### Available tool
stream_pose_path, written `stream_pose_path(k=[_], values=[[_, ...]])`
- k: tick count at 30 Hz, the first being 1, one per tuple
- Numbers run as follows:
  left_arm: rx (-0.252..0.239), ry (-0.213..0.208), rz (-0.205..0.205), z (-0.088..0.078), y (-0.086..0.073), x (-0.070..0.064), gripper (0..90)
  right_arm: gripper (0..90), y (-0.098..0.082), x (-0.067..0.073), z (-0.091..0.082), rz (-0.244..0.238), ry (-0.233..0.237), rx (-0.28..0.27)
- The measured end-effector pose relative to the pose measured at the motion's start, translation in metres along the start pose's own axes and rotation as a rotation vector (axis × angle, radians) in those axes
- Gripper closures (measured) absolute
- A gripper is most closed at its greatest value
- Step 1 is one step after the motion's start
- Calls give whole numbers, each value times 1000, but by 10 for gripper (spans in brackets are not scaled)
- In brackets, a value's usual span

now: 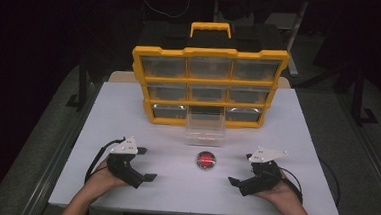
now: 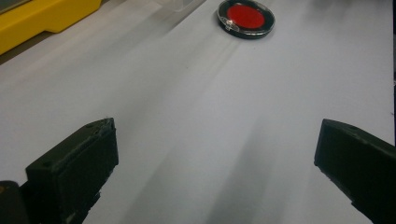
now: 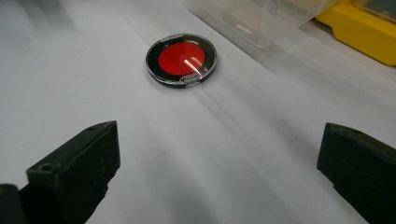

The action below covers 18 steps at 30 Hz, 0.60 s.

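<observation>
A small round case [image 1: 206,160] with a red centre, black ring and clear lid lies flat on the white table [image 1: 173,186], just in front of a pulled-out clear drawer [image 1: 205,129]. It also lies ahead of the left gripper [image 2: 217,154] as the round case [image 2: 245,17] and ahead of the right gripper [image 3: 219,154] as the round case [image 3: 181,59]. My left gripper [image 1: 145,163] rests left of the case, my right gripper [image 1: 241,168] to its right. Both are open, jaws wide apart with only bare table between them.
A yellow organiser [image 1: 209,83] with a black top, a yellow handle and three rows of clear drawers stands at the back of the table; its bottom middle drawer is pulled out. Its yellow corner [image 3: 369,28] and the clear drawer [image 3: 261,18] sit beyond the case.
</observation>
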<state>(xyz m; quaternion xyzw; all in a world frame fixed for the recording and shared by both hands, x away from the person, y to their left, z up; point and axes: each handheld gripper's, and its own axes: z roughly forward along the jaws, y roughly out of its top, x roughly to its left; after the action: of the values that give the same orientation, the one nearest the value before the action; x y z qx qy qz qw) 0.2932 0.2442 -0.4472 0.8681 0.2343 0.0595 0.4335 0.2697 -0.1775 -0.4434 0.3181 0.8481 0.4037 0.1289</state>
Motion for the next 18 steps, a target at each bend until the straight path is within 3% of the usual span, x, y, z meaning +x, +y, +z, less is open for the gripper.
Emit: stream_pose_path(k=[18], values=[[22,-9,-7,1,-1,0,0,0,10,1,1,-8,-3,-4]])
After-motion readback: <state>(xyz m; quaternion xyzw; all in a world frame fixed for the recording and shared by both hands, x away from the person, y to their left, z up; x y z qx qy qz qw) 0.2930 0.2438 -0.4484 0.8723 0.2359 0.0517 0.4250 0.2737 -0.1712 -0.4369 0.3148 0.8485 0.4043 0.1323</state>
